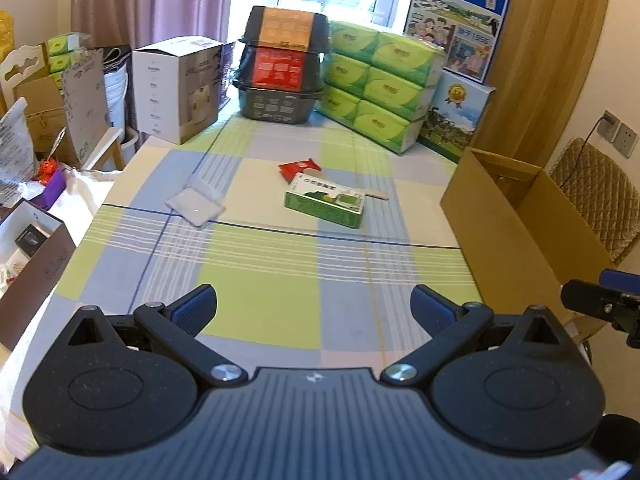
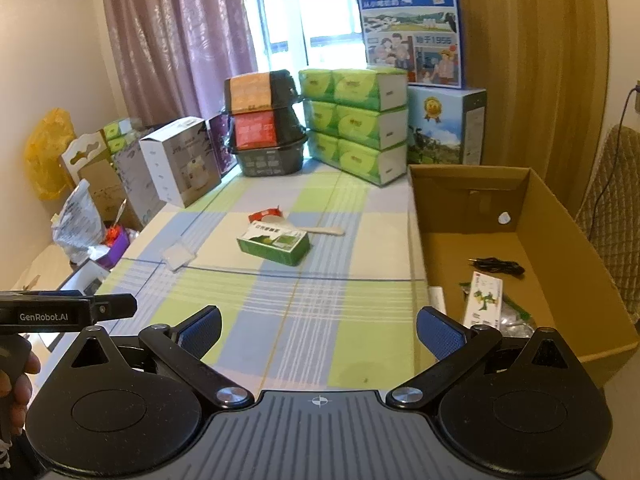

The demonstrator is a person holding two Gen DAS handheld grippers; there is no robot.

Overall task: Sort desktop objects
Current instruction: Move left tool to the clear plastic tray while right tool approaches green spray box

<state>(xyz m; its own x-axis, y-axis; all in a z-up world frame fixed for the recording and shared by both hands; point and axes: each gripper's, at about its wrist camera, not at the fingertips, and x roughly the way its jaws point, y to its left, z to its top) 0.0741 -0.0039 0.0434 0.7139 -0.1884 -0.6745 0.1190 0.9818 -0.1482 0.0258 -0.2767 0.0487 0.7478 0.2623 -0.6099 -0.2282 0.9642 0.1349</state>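
A green box lies flat mid-table on the checked cloth. Behind it sit a red packet and a pale flat stick. A clear white pouch lies to their left. An open cardboard box stands at the table's right edge; it holds a black cable, a white toy carton and some wrapped bits. My left gripper and right gripper hover open over the near end, nothing between their fingers.
Green tissue packs, stacked black trays, a white appliance box and blue milk cartons line the far end. Clutter and boxes crowd the floor at left. A chair stands beyond the cardboard box.
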